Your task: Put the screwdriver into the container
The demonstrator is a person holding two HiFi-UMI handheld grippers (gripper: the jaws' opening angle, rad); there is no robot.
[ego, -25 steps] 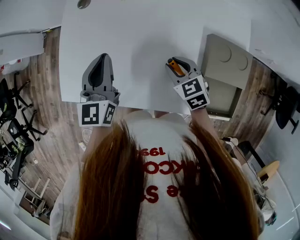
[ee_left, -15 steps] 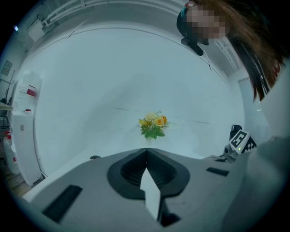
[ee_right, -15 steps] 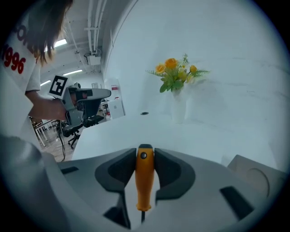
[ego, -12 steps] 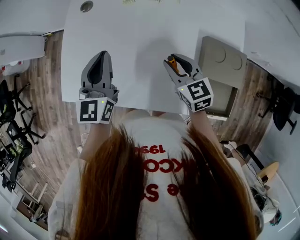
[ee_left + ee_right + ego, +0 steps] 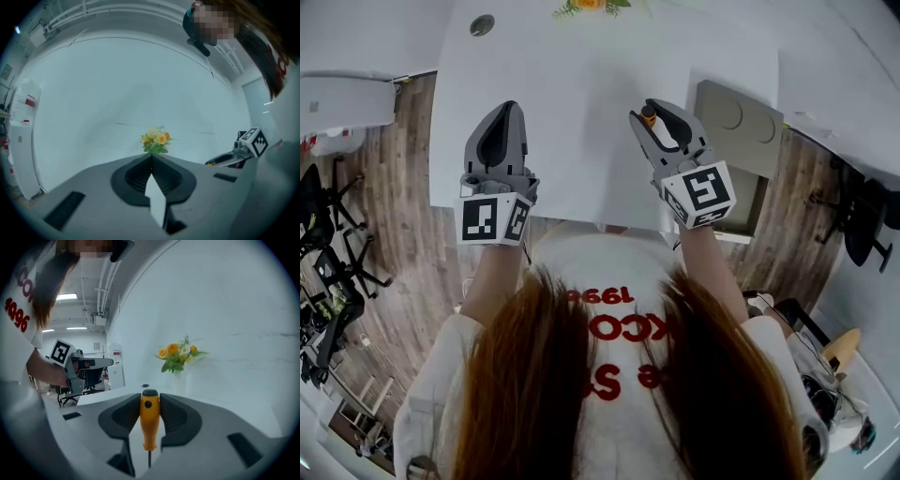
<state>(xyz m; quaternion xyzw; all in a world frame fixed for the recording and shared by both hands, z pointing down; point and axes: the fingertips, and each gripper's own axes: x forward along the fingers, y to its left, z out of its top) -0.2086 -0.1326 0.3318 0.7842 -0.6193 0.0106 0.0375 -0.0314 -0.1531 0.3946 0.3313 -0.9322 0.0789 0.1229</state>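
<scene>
Lifted clear of the white table (image 5: pixel 581 103) since a second ago, my right claw (image 5: pixel 655 112) grips the orange screwdriver (image 5: pixel 149 418) by its handle, jaws half closed, while my left claw (image 5: pixel 151 157) is pinched shut on nothing; the container isn't in sight.

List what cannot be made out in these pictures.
Container: no view shows one clearly.
Screwdriver tip: right gripper view, lost low between the jaws; head view, the right gripper covers all but the handle's end.
Flowers base: left gripper view, hidden behind the jaws; head view, cut by the top edge.
</scene>
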